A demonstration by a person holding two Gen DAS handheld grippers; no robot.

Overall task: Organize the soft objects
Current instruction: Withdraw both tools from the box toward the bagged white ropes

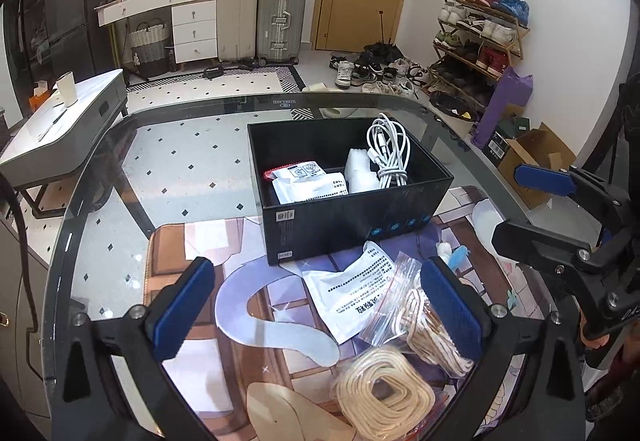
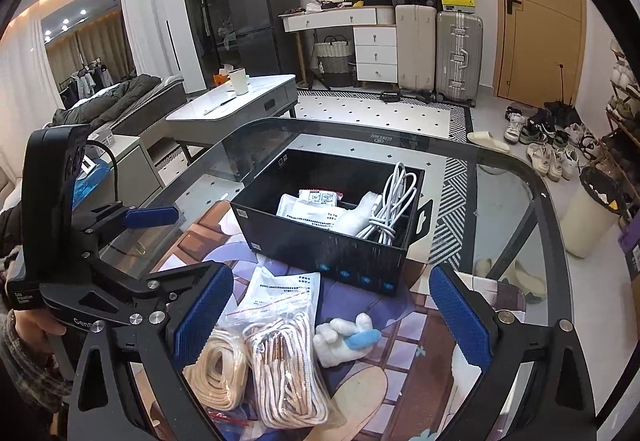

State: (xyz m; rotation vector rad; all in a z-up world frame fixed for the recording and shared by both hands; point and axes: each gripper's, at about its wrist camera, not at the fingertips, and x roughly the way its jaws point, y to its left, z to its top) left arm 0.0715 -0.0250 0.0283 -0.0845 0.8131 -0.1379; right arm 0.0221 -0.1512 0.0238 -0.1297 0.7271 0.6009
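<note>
Both grippers are hovering over the glass counter (image 1: 168, 145) with jaws spread wide, gripping nothing. The left gripper (image 1: 316, 305) is hanging above a white packet (image 1: 348, 289) and a bagged rope (image 1: 416, 317), with a loose rope coil (image 1: 380, 389) at its 6 o'clock. The right gripper (image 2: 332, 317) is framing a white and blue plush toy (image 2: 344, 337). The black box (image 2: 332, 217), at 12 o'clock, is holding a white cable (image 2: 392, 201) and packets.
</note>
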